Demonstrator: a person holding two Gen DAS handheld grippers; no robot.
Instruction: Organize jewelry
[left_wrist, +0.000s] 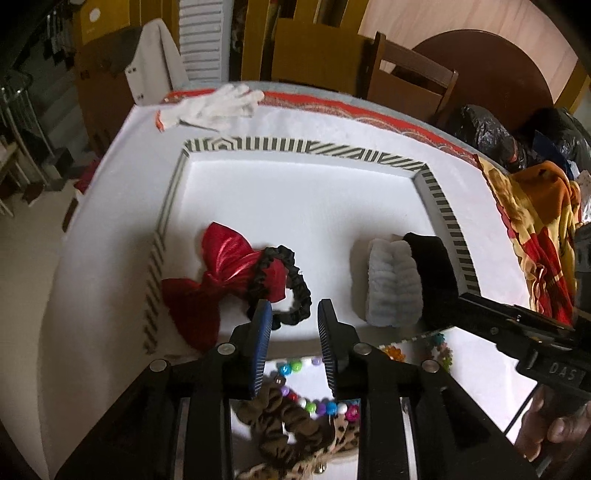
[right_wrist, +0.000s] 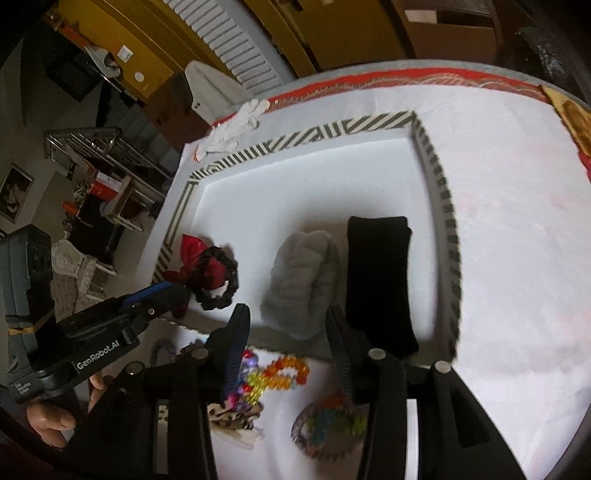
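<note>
On the white-covered table sits a shallow white tray with a black-and-white striped rim. Inside it, at the left, a shiny red fabric bow lies with a black ruffled scrunchie draped over its right lobe; at the right, a pale grey fluffy headband lies touching a black plush headband. Left gripper: fingers spread wide and holding nothing, tips just above the scrunchie at the tray's near edge. Right gripper: fingers likewise wide and holding nothing, poised over the near ends of the two headbands. Outside the tray, in front of its near rim, lie a string of multicoloured plastic beads, a leopard-print scrunchie and an orange bead bracelet. A white knitted glove rests at the table's far edge.
</note>
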